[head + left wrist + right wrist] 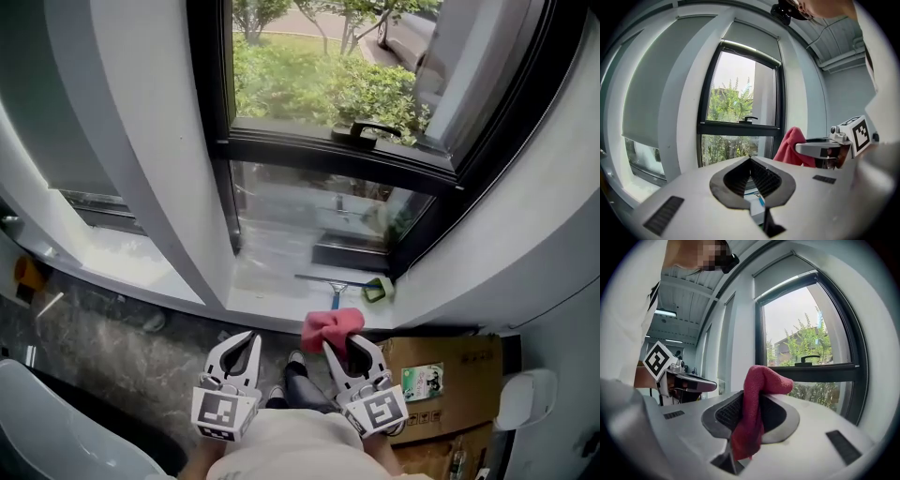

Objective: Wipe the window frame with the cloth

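Two hand-held grippers are shown side by side at the bottom of the head view, each carrying one cube with square markers. The right gripper [349,347] is closed on a single red cloth [330,325]; in the right gripper view the cloth [757,380] is seen pinched between the two dark ribbed pads, with one fold standing up above the jaw tips and the rest hanging down behind them. The left gripper [246,342] is seen with its two jaws brought together at the tips and nothing held between them, as is confirmed in the left gripper view [750,159]. The cloth is held in the air on the near side of the white sill [272,292], apart from the dark window frame [328,155]. Two glass panes are enclosed by this frame, one above the other, separated by a horizontal bar on which one black handle [366,131] is mounted. One tool with a blue handle and a green end [361,286] is laid on the sill just below the lower pane, near the frame's right-hand corner. A white pillar [159,141] is placed to the left of the frame. One cardboard box [445,370] is set on the floor just to the right of the right gripper. Green shrubs are visible through both panes.
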Motion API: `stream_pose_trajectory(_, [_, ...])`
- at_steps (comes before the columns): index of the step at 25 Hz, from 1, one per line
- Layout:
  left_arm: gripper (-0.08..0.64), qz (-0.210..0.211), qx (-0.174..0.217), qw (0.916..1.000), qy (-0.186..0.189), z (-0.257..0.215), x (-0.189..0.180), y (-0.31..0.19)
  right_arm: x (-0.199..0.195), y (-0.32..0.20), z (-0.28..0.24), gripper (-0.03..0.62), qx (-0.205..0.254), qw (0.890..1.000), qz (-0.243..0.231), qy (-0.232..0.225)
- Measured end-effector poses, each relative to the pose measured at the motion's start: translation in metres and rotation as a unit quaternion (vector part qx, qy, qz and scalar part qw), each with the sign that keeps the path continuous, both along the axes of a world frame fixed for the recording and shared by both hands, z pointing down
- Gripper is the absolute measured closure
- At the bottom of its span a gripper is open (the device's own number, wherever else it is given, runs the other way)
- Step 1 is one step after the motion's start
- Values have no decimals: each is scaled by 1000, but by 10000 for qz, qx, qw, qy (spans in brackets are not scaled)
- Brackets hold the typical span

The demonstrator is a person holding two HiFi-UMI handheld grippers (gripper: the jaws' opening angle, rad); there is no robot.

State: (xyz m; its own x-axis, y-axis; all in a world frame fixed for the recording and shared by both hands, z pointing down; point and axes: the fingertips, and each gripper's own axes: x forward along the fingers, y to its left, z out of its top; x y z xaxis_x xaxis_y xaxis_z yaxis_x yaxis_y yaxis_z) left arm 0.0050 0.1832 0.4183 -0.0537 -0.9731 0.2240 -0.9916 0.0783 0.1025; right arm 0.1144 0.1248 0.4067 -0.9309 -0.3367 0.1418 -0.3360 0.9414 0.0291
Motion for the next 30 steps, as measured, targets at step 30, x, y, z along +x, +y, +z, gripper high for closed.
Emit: stream_pose_trajectory(30, [552,-675,444,9959,-400,-30,-91,-186,-107,-194,-15,500,397,9950,-917,-34])
